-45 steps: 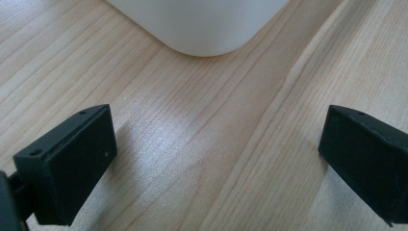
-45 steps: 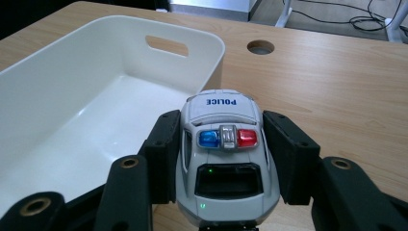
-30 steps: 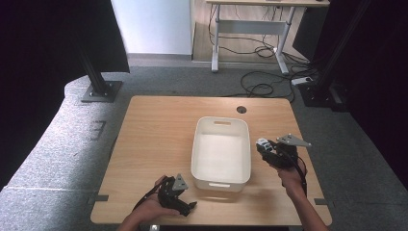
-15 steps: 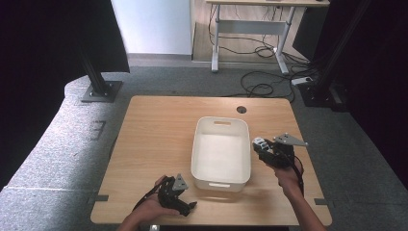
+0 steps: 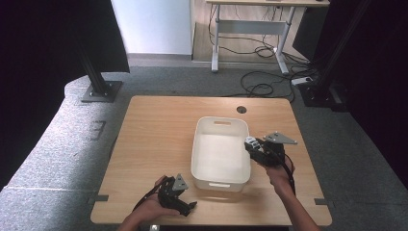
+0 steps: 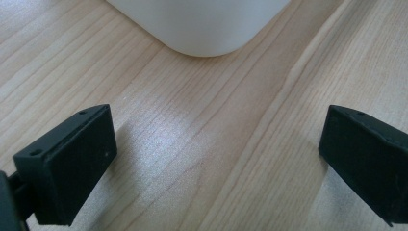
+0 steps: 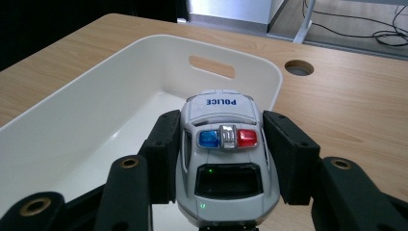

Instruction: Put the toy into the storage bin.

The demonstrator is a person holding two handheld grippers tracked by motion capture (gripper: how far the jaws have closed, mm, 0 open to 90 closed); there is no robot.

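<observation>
The right gripper [image 7: 223, 144] was clamped on a toy police car [image 7: 223, 159], its two black jaws pressed against the car's sides, roof lights up and the "POLICE" lettering facing away from the camera. Compared with a second earlier in the high view, this gripper [image 5: 253, 146] had shifted a little toward the white bin [image 5: 197, 154], so that the car [image 5: 251, 142] now sat at the bin's right rim rather than out over bare wood. In the right gripper view the car's nose stood over the rim, with the bin's interior [image 7: 57, 130] directly ahead and below.

The left gripper [image 5: 185, 206] had not shifted. It rested low on the table [image 5: 154, 125] by the bin's near left corner, jaws spread apart with nothing but wood grain between them [image 6: 211, 154].

Judgement: the work in hand was placing the car in the bin, and the carry was nearly complete. The car remained gripped and above the rim; it needed to travel further inward before release, or it could catch the wall and drop outside.
</observation>
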